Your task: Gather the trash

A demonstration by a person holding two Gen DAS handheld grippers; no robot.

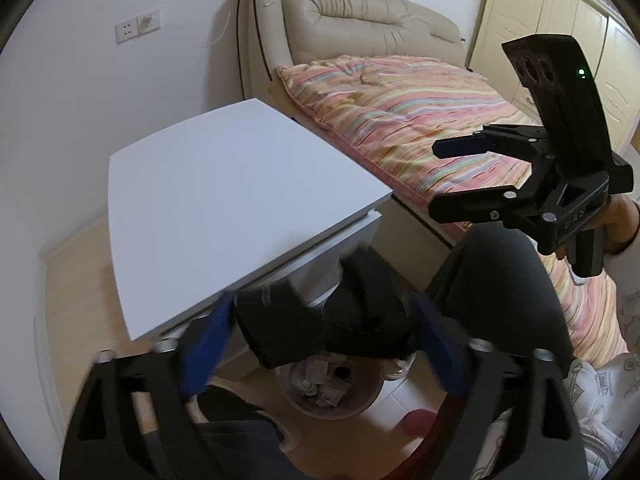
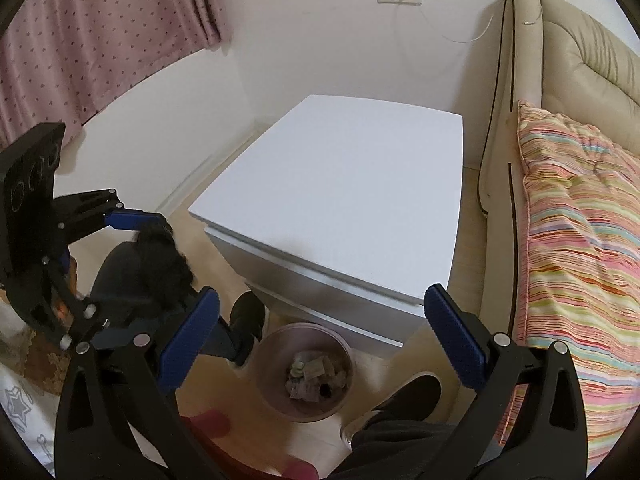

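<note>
My left gripper (image 1: pixel 324 332) is shut on a black sock (image 1: pixel 320 320), held just above a pink trash bin (image 1: pixel 360 404) on the floor. The bin holds several crumpled scraps. In the right wrist view the left gripper (image 2: pixel 132 264) shows at the left with the dark sock (image 2: pixel 160 264) between its blue pads. The bin (image 2: pixel 344 354) sits below the nightstand front. My right gripper (image 2: pixel 320 340) is open and empty, above the bin; in the left wrist view it (image 1: pixel 436 176) hovers over the bed edge.
A white nightstand (image 1: pixel 224 200) with a bare top stands between wall and bed. A bed with striped quilt (image 1: pixel 400 120) and beige headboard (image 1: pixel 360 16) lies to the right. The person's legs and black shoes (image 2: pixel 248 320) flank the bin. Pink curtain (image 2: pixel 100 32) at far left.
</note>
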